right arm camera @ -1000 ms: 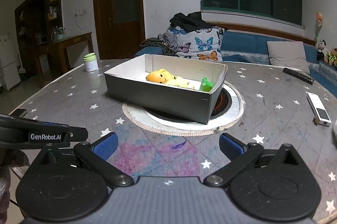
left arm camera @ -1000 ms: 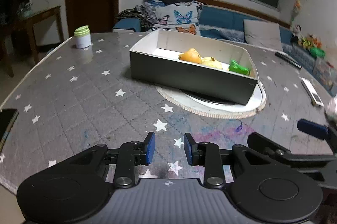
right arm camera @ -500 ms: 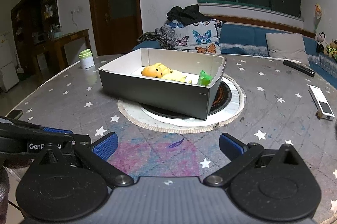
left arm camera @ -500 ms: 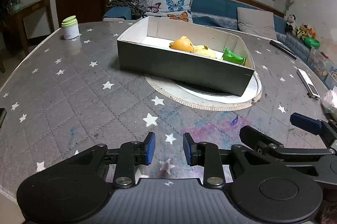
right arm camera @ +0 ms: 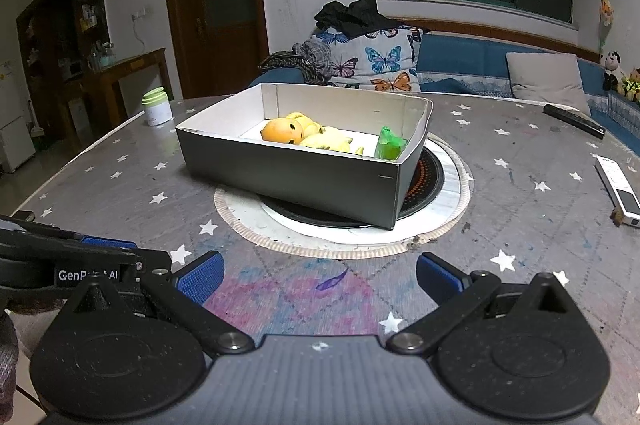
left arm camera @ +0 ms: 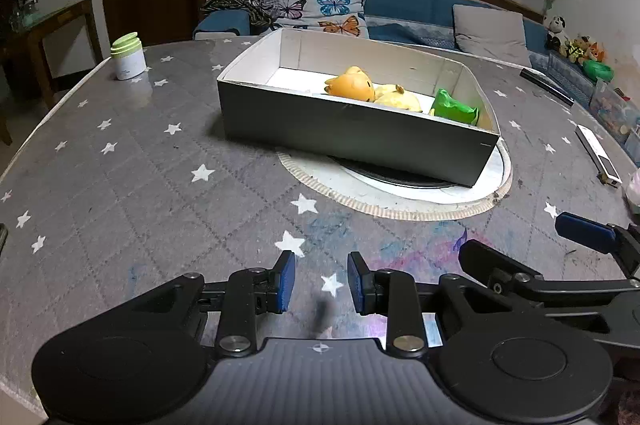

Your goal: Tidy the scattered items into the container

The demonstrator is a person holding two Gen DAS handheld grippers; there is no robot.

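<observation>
- On the left gripper (right arm camera: 120, 257), seen at the left edge of the right wrist view, there is white lettering "GenR…t.AI". The middle letters are blurred, so the full word cannot be read for sure.
- The white jar with the green lid (left arm camera: 128, 57) has a small dark mark on its side, but it is too small to read.
- The white remote (right arm camera: 618, 191) on the table has buttons or a screen, but no sign on it is legible.
- No other text, number or brand can be read in both views.
</observation>
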